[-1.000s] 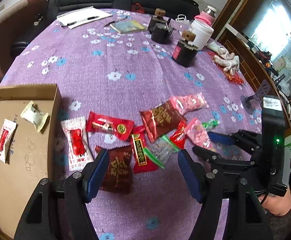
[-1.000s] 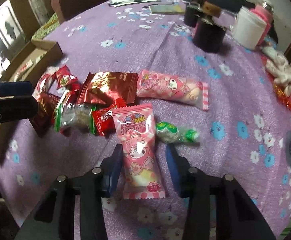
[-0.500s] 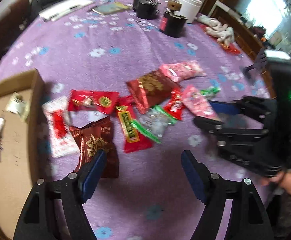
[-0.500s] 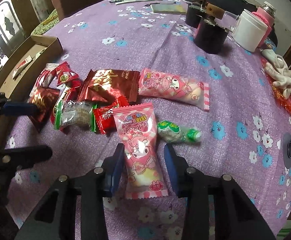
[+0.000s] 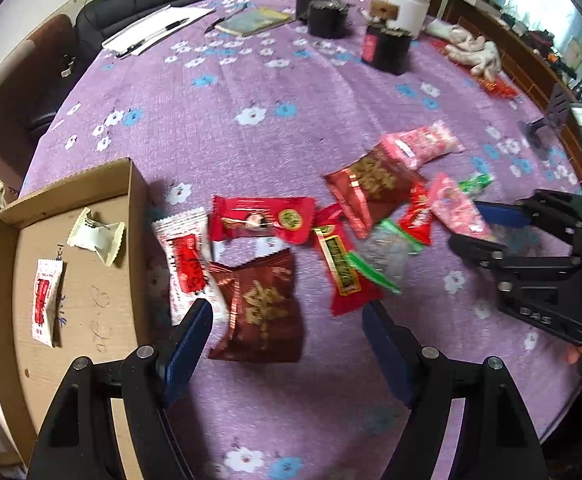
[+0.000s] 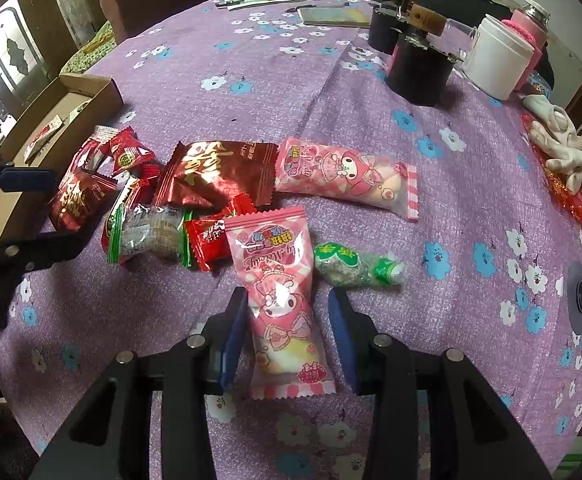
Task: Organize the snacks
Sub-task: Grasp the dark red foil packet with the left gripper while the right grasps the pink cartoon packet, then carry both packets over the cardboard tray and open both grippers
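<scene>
- The right gripper, black frame with blue pads, is straddling a pink cartoon-print marshmallow pouch that lies flat on the purple flowered tablecloth. The jaws are only partly open. I can see a sliver of gap on both sides, so I'd say the pads aren't pressing on it yet.
- That pouch sits at the near edge of the snack pile, probably why it's the one being lined up. It's puffy, glossy film with crimped ends, so I'd guess it'll squish a bit under the pads.
- The left gripper is spread wide and empty above a dark maroon foil packet with gold lettering. The packet lies between the fingers but nothing touches it.
- The foil is crinkly and shiny, flat-ish, right beside a white wrapper with a red label, so a sloppy pinch could catch both.
- The shallow brown cardboard box sits just left of the pile, with a small cream wrapped candy and a thin white-and-red sachet inside. Looks like the drop-off spot, hence the left tool working that side.
- The rest of the pile is loose and overlapping: a bright red wrapper with a green round badge, a bigger maroon foil bag, a second pink pouch and a green twist-wrapped candy just beside the right fingers.
- Most of the sorting is left to do, I reckon.
</scene>
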The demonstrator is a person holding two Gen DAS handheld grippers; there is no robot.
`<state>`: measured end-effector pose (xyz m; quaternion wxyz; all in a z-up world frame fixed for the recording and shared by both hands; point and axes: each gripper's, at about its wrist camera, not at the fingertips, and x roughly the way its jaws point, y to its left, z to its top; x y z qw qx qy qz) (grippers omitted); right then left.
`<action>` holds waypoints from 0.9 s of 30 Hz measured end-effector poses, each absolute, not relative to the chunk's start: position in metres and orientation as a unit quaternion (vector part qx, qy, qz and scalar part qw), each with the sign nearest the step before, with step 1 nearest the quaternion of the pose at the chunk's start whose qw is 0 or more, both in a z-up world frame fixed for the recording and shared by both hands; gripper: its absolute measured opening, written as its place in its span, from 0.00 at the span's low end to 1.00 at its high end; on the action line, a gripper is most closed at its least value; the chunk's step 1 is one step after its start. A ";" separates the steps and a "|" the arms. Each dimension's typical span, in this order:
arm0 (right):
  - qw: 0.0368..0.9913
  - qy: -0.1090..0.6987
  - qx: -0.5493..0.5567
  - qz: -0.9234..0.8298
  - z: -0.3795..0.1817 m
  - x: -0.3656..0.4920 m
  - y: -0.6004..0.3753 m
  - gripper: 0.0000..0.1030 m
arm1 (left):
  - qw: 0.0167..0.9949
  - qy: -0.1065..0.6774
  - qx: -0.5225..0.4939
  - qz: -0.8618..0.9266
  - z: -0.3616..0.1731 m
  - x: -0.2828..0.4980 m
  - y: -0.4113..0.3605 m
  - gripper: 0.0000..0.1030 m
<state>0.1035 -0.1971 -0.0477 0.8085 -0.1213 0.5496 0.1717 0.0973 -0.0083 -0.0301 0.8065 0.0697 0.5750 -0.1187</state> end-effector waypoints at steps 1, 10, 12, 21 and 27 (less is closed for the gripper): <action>0.809 0.550 -0.121 0.172 -0.048 0.104 -0.197 0.38 | 0.800 0.584 0.065 -0.122 -0.035 0.101 -0.007 0.78; 0.812 0.545 -0.119 0.171 -0.047 0.102 -0.197 0.28 | 0.802 0.580 0.062 -0.129 -0.048 0.101 -0.007 0.40; 0.813 0.543 -0.120 0.171 -0.047 0.100 -0.195 0.28 | 0.801 0.579 0.047 -0.144 -0.047 0.097 -0.008 0.38; 0.813 0.543 -0.100 0.184 -0.045 0.085 -0.198 0.28 | 0.808 0.565 0.020 -0.166 -0.045 0.070 -0.008 0.38; 0.819 0.534 -0.096 0.188 -0.030 0.073 -0.195 0.28 | 0.817 0.547 0.011 -0.179 -0.038 0.052 -0.008 0.38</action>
